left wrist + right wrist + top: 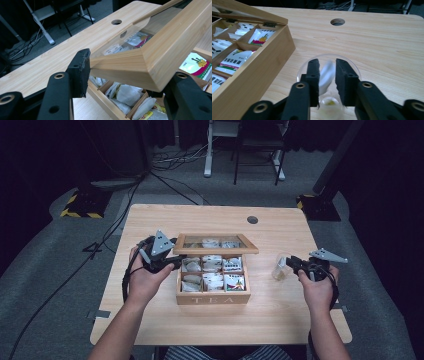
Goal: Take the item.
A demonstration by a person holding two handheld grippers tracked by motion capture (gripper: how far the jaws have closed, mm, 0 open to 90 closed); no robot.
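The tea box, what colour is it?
Light wood tea box, clearest in the high view.

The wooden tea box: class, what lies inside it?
Tea box holds tea sachets in its compartments. The raised lid, held by the left gripper, covers the back row partly; what lies beneath the sachets is hidden.

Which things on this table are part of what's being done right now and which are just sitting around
In use:
- tea box, lid held up by the left gripper
- tea bags in its compartments
- clear glass cup, with the right gripper holding a tea bag over it

Just lying about:
- chair and cables on the floor behind the table
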